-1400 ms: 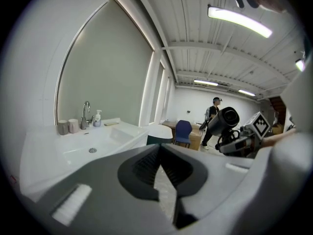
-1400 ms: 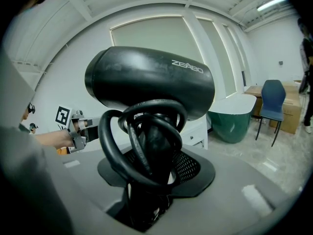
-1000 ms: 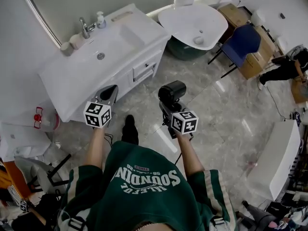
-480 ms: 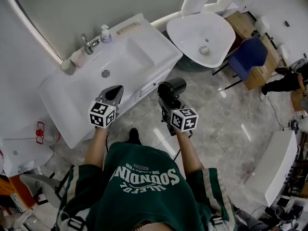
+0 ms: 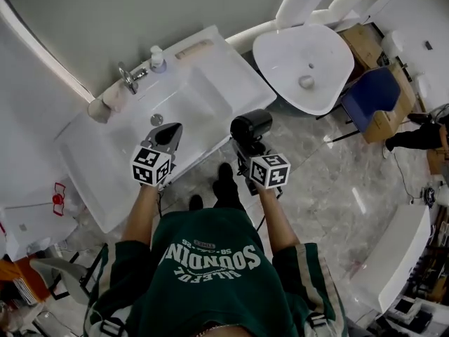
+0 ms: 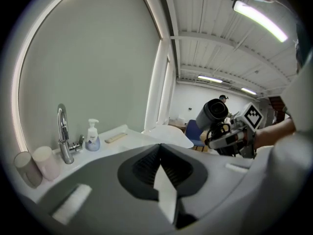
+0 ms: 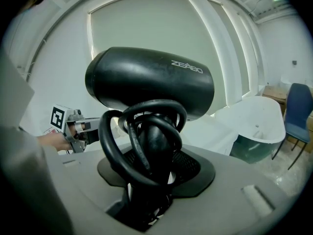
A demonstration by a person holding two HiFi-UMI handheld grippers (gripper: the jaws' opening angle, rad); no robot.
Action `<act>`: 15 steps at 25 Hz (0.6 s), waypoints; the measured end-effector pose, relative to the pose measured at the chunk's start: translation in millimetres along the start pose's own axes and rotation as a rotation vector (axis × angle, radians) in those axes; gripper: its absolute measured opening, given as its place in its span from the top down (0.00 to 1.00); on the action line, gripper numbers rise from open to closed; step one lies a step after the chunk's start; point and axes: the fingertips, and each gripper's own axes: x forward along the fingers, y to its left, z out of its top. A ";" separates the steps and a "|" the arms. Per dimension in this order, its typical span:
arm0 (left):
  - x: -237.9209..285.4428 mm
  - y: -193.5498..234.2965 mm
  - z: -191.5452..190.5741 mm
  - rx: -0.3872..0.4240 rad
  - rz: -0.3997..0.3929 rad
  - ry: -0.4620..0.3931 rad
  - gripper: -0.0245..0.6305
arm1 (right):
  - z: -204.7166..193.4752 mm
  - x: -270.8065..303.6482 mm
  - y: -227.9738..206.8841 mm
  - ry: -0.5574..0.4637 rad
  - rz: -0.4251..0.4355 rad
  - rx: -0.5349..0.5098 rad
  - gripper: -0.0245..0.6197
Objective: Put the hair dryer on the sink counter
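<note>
By the white sink counter [image 5: 210, 76], right claw [image 5: 247, 154] grips the hair dryer [image 5: 251, 127]; left claw [image 5: 165, 137] seems closed.

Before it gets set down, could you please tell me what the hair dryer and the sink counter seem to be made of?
Hair dryer: probably matte black plastic, judging by its soft, even sheen. Sink counter: likely glossy white ceramic or resin; smooth, seemingly one moulded piece.
</note>
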 end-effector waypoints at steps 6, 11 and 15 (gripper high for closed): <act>45.7 32.8 21.9 -0.032 0.085 -0.002 0.89 | 41.1 57.6 -42.0 0.038 0.070 -0.001 0.67; 75.5 56.5 33.7 -0.072 0.159 0.003 0.89 | 67.7 100.9 -65.7 0.097 0.131 -0.049 0.67; 94.4 68.6 41.2 -0.095 0.196 0.008 0.89 | 85.0 125.4 -81.7 0.130 0.164 -0.081 0.67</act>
